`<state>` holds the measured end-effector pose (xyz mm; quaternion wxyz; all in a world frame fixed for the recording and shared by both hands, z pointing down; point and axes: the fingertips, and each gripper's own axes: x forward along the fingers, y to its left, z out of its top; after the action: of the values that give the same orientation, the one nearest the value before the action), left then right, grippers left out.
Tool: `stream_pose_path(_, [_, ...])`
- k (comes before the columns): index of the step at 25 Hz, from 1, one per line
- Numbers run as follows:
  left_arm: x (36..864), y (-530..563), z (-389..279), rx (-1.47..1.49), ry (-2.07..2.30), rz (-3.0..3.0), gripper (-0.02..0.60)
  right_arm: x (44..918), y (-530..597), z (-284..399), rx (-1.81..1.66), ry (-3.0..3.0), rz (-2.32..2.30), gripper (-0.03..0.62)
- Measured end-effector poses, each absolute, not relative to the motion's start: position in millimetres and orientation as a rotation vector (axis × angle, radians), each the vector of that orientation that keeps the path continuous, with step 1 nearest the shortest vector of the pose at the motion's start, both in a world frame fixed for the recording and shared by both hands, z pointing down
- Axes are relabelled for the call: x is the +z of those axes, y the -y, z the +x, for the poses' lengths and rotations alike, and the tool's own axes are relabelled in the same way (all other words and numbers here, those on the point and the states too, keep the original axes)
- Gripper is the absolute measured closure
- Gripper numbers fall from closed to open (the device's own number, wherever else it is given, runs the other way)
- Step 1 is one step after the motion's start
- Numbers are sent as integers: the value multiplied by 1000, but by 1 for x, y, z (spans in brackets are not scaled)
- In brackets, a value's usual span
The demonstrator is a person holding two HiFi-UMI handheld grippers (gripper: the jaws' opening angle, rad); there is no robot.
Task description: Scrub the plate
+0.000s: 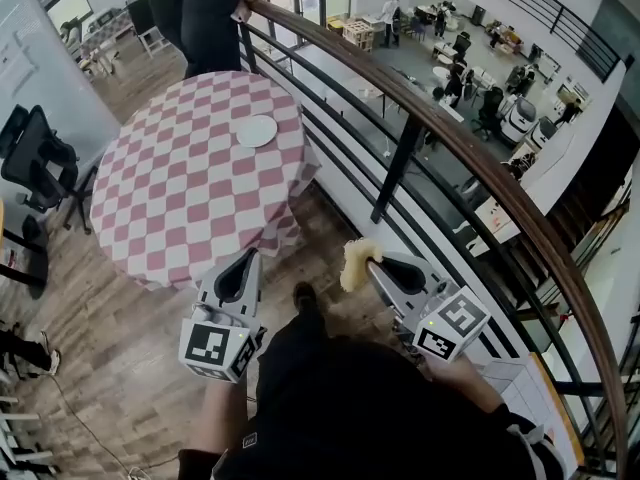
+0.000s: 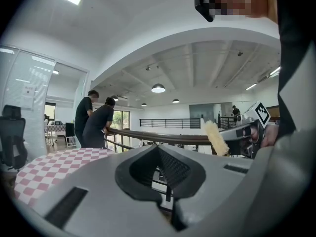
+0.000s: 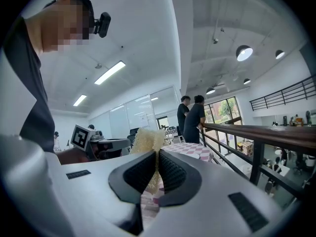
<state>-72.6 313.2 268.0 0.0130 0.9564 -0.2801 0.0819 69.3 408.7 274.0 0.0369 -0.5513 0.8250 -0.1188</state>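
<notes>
A small white plate (image 1: 257,130) lies on the round table (image 1: 180,198) with a pink-and-white checked cloth, well ahead of both grippers. My right gripper (image 1: 364,262) is shut on a pale yellow sponge (image 1: 355,261), which sticks out past its tips; the sponge (image 3: 146,140) also shows pinched between the jaws in the right gripper view. My left gripper (image 1: 250,256) hangs just off the table's near edge, shut with nothing in it. From the left gripper view the sponge (image 2: 215,137) shows to the right, beyond the closed left gripper (image 2: 159,147).
A dark wooden handrail (image 1: 420,118) on black posts runs diagonally to the right of the table, with a lower floor beyond it. Two people in black (image 1: 205,13) lean on the rail behind the table. A black office chair (image 1: 35,158) stands to the left.
</notes>
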Motion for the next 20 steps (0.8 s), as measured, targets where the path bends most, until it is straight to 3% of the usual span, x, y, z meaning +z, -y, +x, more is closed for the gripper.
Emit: stream_pose_path(20, [280, -132, -25, 233, 865, 2899, 575, 278, -220, 109, -479, -2605, -1680, 563])
